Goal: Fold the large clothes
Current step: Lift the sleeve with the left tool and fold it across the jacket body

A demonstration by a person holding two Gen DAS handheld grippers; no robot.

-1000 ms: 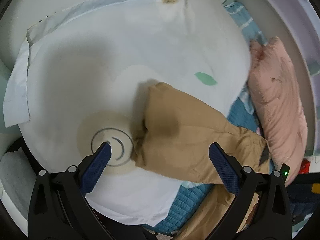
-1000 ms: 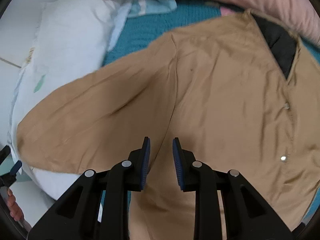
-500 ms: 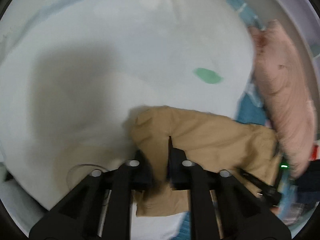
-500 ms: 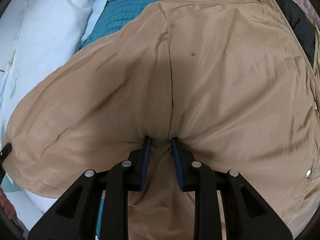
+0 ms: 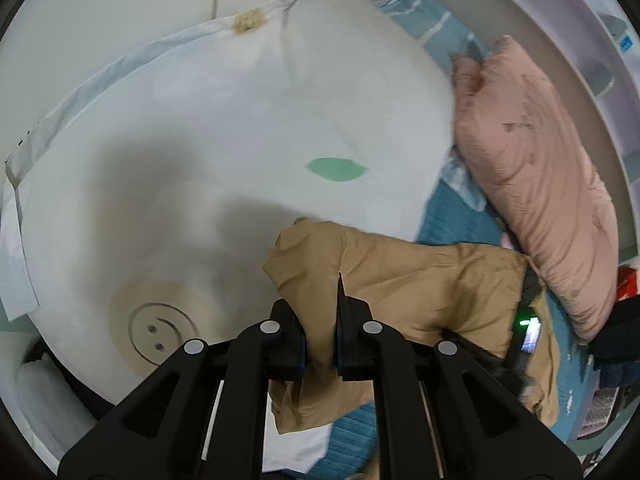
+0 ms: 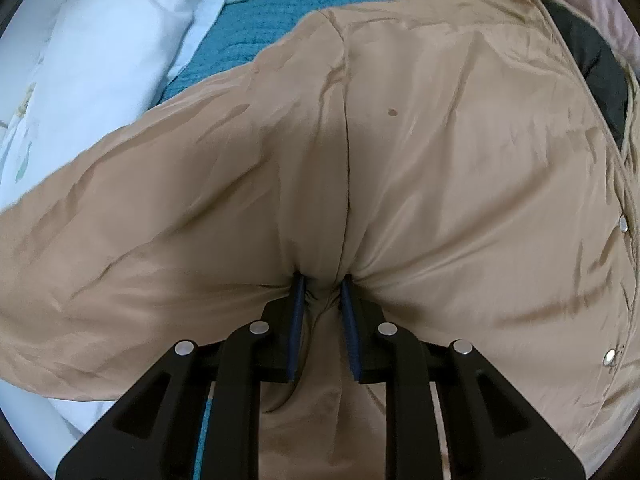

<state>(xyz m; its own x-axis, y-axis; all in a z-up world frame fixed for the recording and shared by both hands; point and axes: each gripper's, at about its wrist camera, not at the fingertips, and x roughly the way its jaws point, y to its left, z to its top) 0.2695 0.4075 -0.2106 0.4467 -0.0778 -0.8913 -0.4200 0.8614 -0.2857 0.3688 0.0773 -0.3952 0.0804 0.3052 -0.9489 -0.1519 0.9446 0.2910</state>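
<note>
Left gripper (image 5: pixel 320 320): jaws narrow, clamped on the cuff end of the tan jacket's sleeve (image 5: pixel 392 280); a fold of cloth stands up between the pads and bunches below them. They closed on it within the last second.

Right gripper (image 6: pixel 322 300): jaws narrow and just been closing further, pinching a gather of the jacket (image 6: pixel 440 160) at the seam where sleeve meets body. Creases radiate from the pinch. The pads sink into the cloth.

Jacket: spread across the bed, body to the right in the right wrist view, sleeve running out to the left. Front edge carries metal snaps (image 6: pixel 623 224); dark lining (image 6: pixel 600 64) shows at the collar. The sleeve end lies over the lower edge of a white pillow (image 5: pixel 200 140).

Surface: teal quilted cover (image 6: pixel 260 28) under the jacket. The white pillow bears a green leaf print (image 5: pixel 336 169) and a tan smiley patch (image 5: pixel 154 330). A pink padded cushion (image 5: pixel 532 184) lies beside the pillow, along the far side of the bed.

Room: pale wall (image 5: pixel 100 12) behind the pillow; a light lilac surround (image 5: pixel 552 20) curves past the cushion. A green light (image 5: pixel 524 323) glows on a dark device near the sleeve; what it belongs to is unclear.
</note>
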